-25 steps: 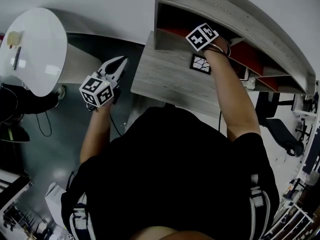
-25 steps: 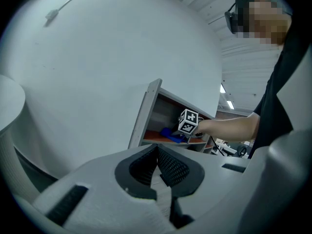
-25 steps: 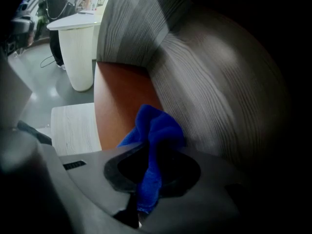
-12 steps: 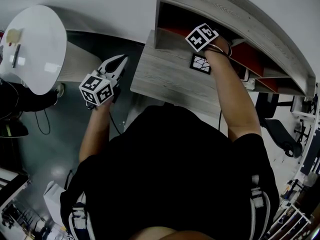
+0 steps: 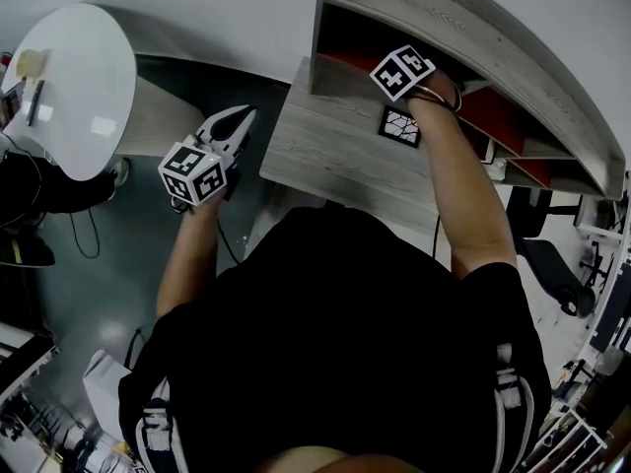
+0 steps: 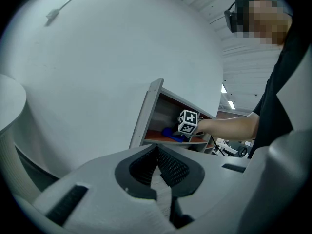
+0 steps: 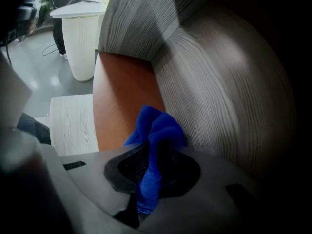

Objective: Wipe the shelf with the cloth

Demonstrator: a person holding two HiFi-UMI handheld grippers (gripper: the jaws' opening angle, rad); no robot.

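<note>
Setting: indoor workroom, office or lab type. Evidence:
- grey wood-grain shelf unit with red-brown inner boards
- white round table
- smooth grey floor
- black chair by cluttered racks
- strip lights on a panelled ceiling
- plain white wall

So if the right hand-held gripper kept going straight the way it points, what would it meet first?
Probably the grey wood-grain wall, near where it meets the orange shelf floor. The blue cloth clamped in the right hand-held gripper sticks out ahead, so it would touch first. Depth is unclear.
</note>
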